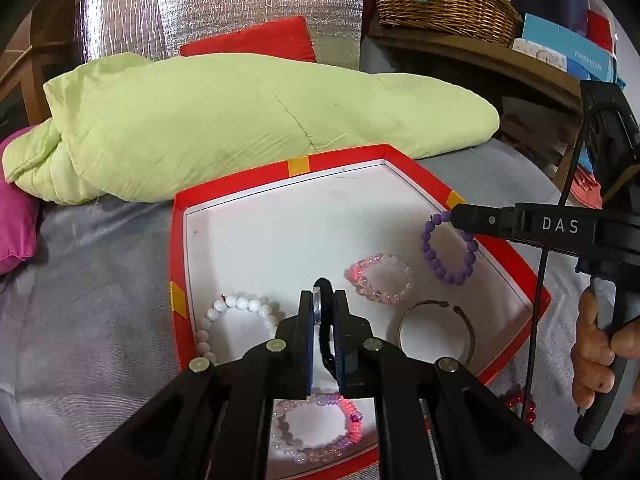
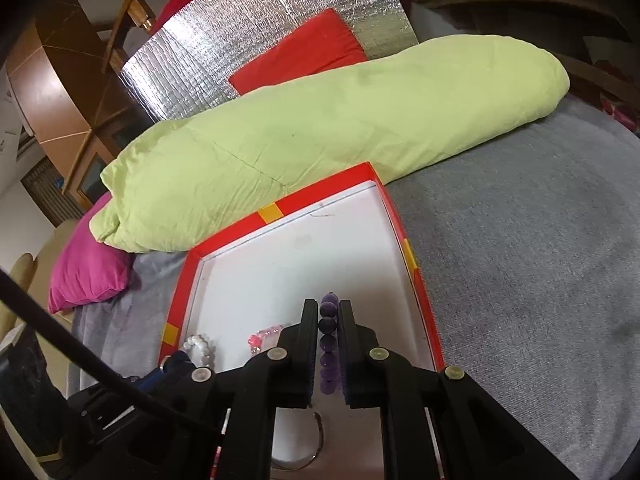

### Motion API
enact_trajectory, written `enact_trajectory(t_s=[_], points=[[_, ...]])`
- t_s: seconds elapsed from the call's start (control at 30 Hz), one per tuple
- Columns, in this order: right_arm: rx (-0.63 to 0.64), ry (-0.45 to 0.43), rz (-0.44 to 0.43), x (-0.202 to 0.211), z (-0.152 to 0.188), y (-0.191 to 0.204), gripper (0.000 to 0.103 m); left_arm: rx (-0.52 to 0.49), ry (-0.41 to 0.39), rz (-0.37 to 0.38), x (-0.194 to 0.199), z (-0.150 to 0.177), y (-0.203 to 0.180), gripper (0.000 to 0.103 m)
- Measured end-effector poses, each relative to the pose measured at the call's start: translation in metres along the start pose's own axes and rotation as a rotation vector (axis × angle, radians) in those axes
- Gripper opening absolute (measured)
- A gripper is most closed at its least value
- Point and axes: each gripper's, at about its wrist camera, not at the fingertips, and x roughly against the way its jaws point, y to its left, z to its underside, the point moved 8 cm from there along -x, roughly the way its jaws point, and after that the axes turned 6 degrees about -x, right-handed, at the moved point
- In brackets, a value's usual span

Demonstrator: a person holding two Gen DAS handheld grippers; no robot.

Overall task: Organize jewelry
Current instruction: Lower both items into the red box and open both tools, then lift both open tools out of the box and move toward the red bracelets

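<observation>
Probably a home bedroom: bed (image 2: pixel 520 264), pillows (image 1: pixel 240 120), wicker basket (image 1: pixel 448 0).

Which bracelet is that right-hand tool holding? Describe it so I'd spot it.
Find the red box on the grey bed. Over its right rim, the right gripper pinches a purple bracelet. Unlike the glassy pink and white neighbours, its beads are matte, solid purple.

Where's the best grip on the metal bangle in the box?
Take the bangle at its closed band on the near-left arc, away from the open gap at the top right. It lies flat on the box floor, so come from above, one finger inside the loop and one outside.
</observation>
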Motion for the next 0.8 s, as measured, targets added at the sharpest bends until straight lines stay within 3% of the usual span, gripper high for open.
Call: enact_trajectory(t_s=[0.17, 0.23, 0.3, 0.47, 0.6, 0.7, 0.8], points=[[0.016, -0.013, 0.018, 0.000, 0.000, -0.001, 0.013, -0.006, -0.017, -0.011, 0.005, -0.002, 0.002, 0.014], [0.022, -0.023, 0.026, 0.001, -0.002, -0.001, 0.013, -0.009, -0.037, -0.024, 0.009, -0.005, 0.003, 0.031], [0.021, -0.031, 0.028, 0.004, -0.004, -0.003, 0.013, -0.012, -0.055, -0.041, 0.013, -0.007, 0.005, 0.041], [0.035, -0.044, 0.036, 0.012, -0.007, -0.004, 0.013, -0.017, -0.076, -0.072, 0.022, -0.009, 0.008, 0.043], [0.027, -0.034, 0.039, 0.019, -0.008, -0.005, 0.013, -0.015, -0.074, -0.111, 0.028, -0.007, 0.010, 0.058], [0.017, -0.029, 0.035, 0.027, -0.008, -0.006, 0.014, -0.024, -0.082, -0.140, 0.037, -0.007, 0.008, 0.063], [0.016, -0.042, 0.033, 0.037, -0.009, -0.006, 0.032, -0.031, -0.102, -0.161, 0.049, -0.006, 0.003, 0.067]])
